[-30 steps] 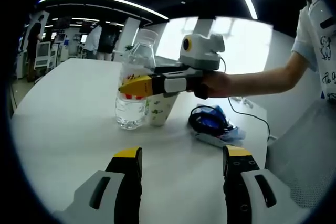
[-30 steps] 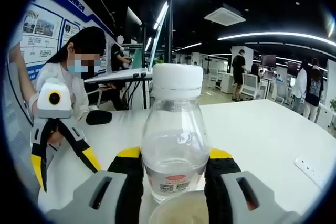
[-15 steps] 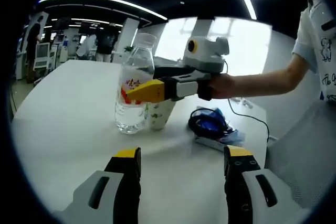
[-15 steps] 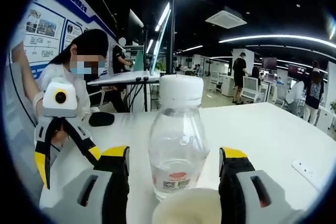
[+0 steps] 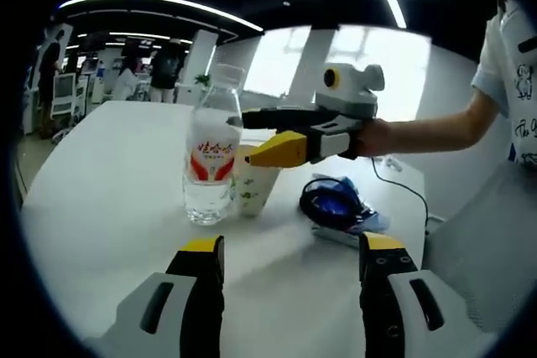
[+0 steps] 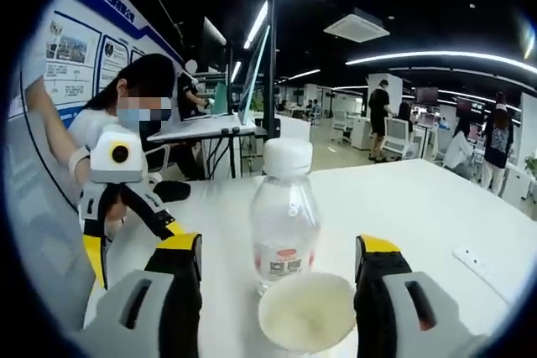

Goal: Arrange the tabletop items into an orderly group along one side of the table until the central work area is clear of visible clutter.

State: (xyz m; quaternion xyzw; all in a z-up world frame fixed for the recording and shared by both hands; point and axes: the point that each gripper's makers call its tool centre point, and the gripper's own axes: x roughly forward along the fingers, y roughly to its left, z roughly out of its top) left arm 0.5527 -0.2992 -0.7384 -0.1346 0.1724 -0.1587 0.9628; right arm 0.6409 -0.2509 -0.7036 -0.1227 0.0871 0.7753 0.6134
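In the left gripper view, the water bottle [image 5: 210, 157] stands upright left of centre on the white table [image 5: 101, 190], with the paper cup [image 5: 252, 180] touching or just beside its right flank. The right gripper [image 5: 281, 136] reaches in from the right above the cup, its yellow-tipped jaws spread and holding nothing. Lower right of that, a tangle of blue cable [image 5: 336, 203] lies on a flat pale item, and a thin cord trails toward the right edge. The left gripper [image 5: 289, 274] rises from the bottom of the frame, jaws wide apart and empty. In the right gripper view, the left gripper [image 6: 126, 207] shows at middle left, the bottle [image 6: 285, 220] stands centre, the cup [image 6: 306, 312] sits open-mouthed at lower centre between the spread jaws of the right gripper [image 6: 277, 282], and a small white strip [image 6: 478, 262] lies at the far right. The main risk, as I judge it, is the light, empty-looking cup: a jaw brushing its rim could tip it or knock the nearly empty bottle over, since the two stand so close. The loose cable could also snag a jaw.
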